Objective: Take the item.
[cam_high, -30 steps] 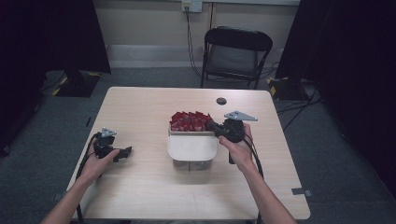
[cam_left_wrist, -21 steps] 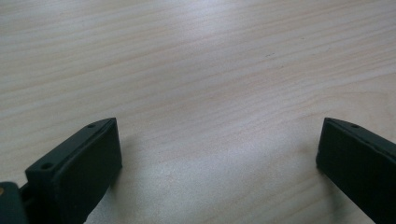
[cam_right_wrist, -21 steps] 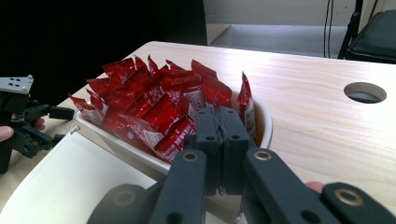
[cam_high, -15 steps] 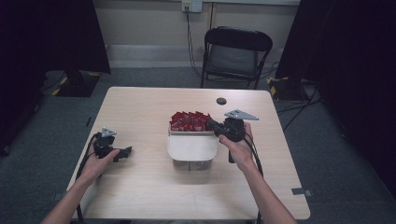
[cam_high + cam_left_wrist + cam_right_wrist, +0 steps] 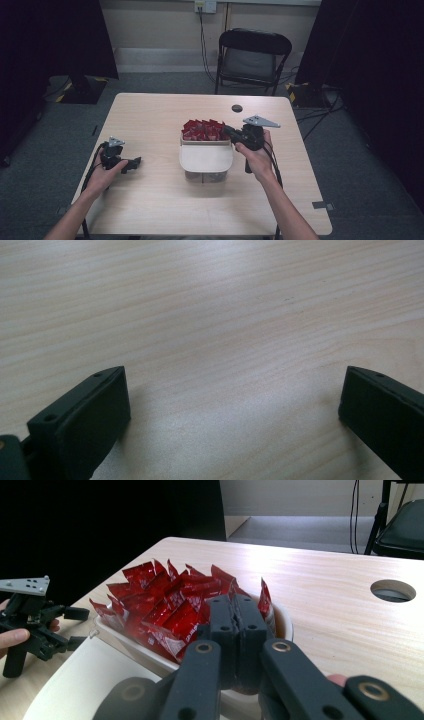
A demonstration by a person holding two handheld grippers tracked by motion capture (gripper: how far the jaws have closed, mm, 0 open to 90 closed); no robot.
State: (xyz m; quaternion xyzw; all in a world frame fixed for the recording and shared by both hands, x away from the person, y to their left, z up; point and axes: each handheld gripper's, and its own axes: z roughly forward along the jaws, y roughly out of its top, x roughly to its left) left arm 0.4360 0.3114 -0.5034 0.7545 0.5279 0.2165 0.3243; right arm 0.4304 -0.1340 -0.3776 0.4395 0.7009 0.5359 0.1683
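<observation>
One container (image 5: pixel 206 159) of many red packets (image 5: pixel 202 129), mid-bench (image 5: pixel 150 210). Two tools: right tool (image 5: pixel 233 611) pressed together over packets, apparently empty; left tool (image 5: pixel 232 405) spread.

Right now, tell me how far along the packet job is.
Early. Done: the right tool has reached the white container of red packets, jaws pressed together at its rim. In hand: whether a packet is pinched I cannot tell. Left: no packet lies out on the table, so all lifting remains. The left tool rests open on the tabletop, idle.
</observation>
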